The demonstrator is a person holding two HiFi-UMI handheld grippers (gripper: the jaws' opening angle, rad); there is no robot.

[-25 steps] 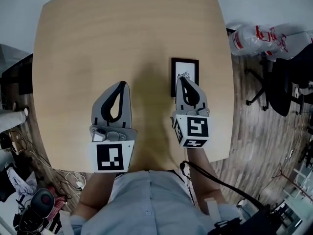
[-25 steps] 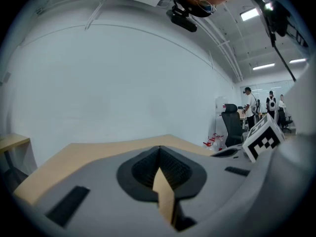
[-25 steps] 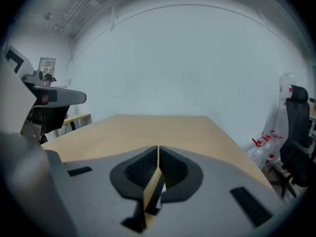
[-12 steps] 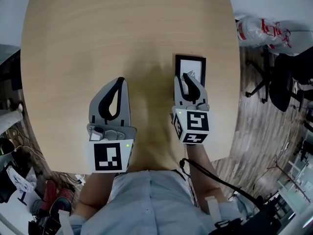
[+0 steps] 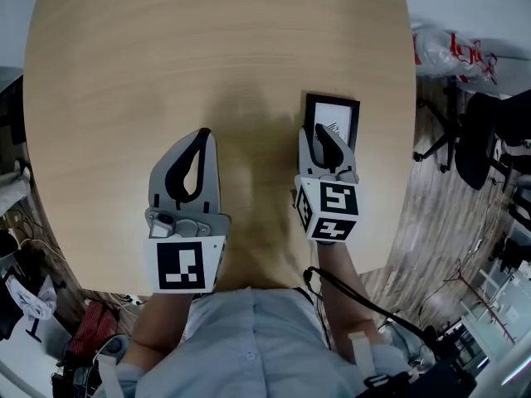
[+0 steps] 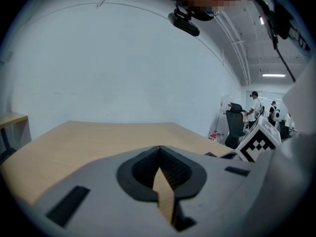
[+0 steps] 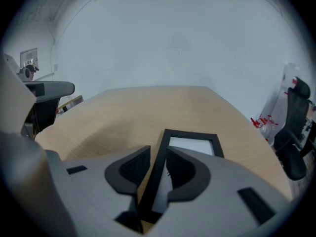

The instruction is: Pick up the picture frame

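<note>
The picture frame, black-rimmed with a white print, lies flat on the wooden table near its right edge. My right gripper slants down over the frame's near left part. In the right gripper view its jaws are opening, and the frame's left rim runs through the gap between them; my right gripper does not clamp it. My left gripper hovers over bare table to the left. In the left gripper view my left gripper has its tips together, with nothing held.
The table's right edge runs close beside the frame. On the floor to the right stand a black office chair and a plastic bag. Cables and clutter lie on the floor at the left.
The right jaws have gone from shut to spread and now sit astride the frame's left rim. Both grippers have sunk a little toward the table.
</note>
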